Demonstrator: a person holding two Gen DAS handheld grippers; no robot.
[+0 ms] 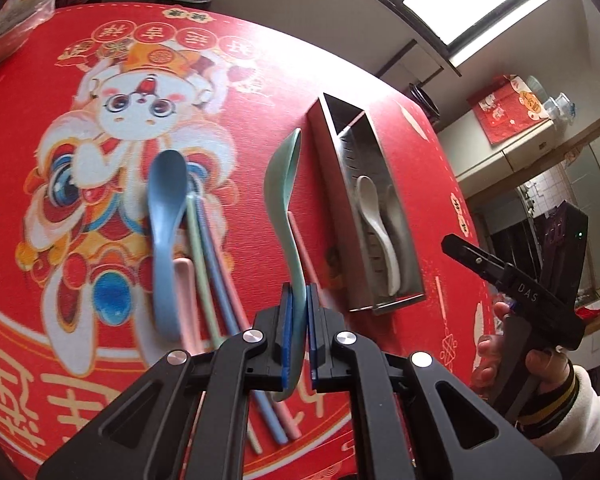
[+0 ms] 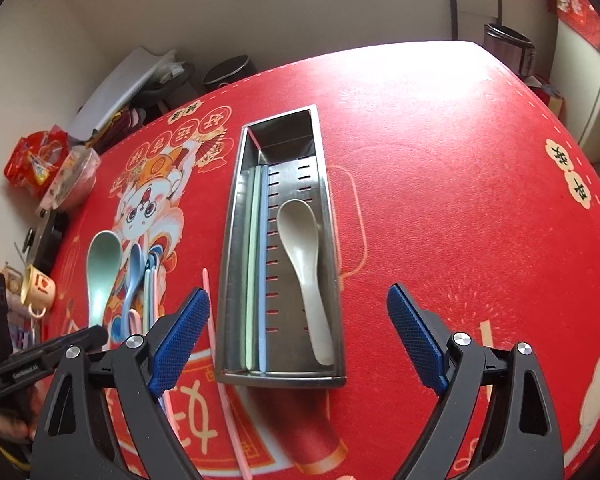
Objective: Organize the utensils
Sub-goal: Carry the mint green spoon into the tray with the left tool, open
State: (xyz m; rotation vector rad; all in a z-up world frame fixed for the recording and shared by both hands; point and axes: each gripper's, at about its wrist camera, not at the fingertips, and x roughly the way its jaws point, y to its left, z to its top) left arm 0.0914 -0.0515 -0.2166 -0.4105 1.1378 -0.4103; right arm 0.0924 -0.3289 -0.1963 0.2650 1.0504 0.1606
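Note:
My left gripper (image 1: 299, 332) is shut on the handle of a green spoon (image 1: 286, 184), held above the red mat left of the steel utensil tray (image 1: 376, 298). The green spoon also shows in the right wrist view (image 2: 102, 268). The tray (image 2: 236, 208) holds a white spoon (image 2: 304, 256) and green and blue chopsticks (image 2: 258, 260). A blue spoon (image 1: 165, 232), a pink spoon (image 1: 186, 300) and several chopsticks (image 1: 216, 280) lie on the mat. My right gripper (image 2: 298, 336) is open and empty over the tray's near end.
A pink chopstick (image 2: 212, 332) lies just left of the tray. A mug (image 2: 38, 290), snack bags (image 2: 36, 158) and a covered bowl (image 2: 74, 180) stand along the table's left edge. Bins stand beyond the far edge.

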